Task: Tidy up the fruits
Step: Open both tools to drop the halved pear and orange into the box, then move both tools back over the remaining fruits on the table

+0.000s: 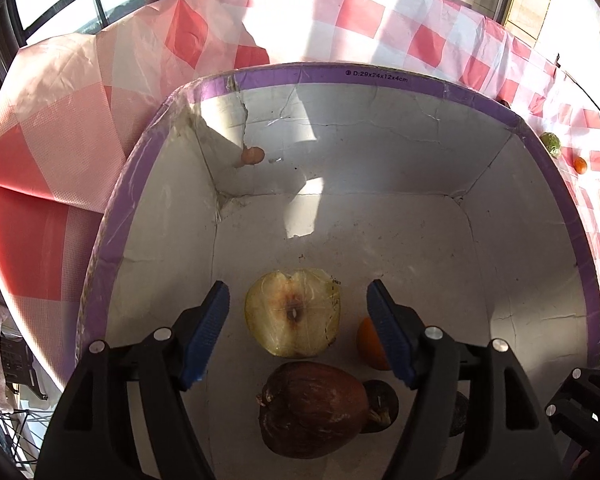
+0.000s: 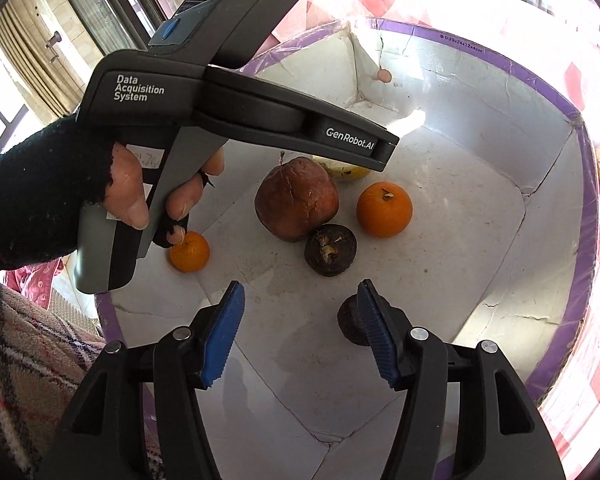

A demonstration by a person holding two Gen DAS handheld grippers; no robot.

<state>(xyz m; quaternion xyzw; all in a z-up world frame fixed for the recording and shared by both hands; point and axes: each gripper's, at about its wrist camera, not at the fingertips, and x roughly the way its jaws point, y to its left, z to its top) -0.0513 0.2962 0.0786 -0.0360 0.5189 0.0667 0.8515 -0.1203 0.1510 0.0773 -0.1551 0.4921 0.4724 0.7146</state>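
1. the box (image 1: 380,76), white inside with a purple rim, fills the middle of both views and sits on a red and white checked tablecloth (image 1: 360,12).
2. in the left wrist view, a pale yellow apple (image 1: 293,313) lies on the box floor at lower centre, its dark core end turned up toward the camera.
3. the left gripper (image 1: 298,328) hangs over the box with its blue pads wide apart; the yellow apple shows between them, whether at their level or below i cannot tell.
4. below it in the frame lies a wrinkled brown apple (image 1: 314,408), long axis running left to right, touching a small dark fruit (image 1: 382,404) on its right.
5. an orange (image 1: 370,344) sits right of the yellow apple, partly hidden by the right-hand pad.
6. in the right wrist view, the right gripper (image 2: 300,334) is spread open over the box floor, holding nothing.
7. a dark round fruit (image 2: 350,322) lies just behind its right-hand pad.
8. in the middle of that frame the brown apple (image 2: 296,198) stands stem up, a second small orange (image 2: 189,251) to its lower left.
9. the left hand (image 2: 136,188) and its grey tool block the upper left of that view.
10. outside the box, at the right edge of the left view, lie a green fruit (image 1: 551,144) and a tiny orange one (image 1: 580,165).
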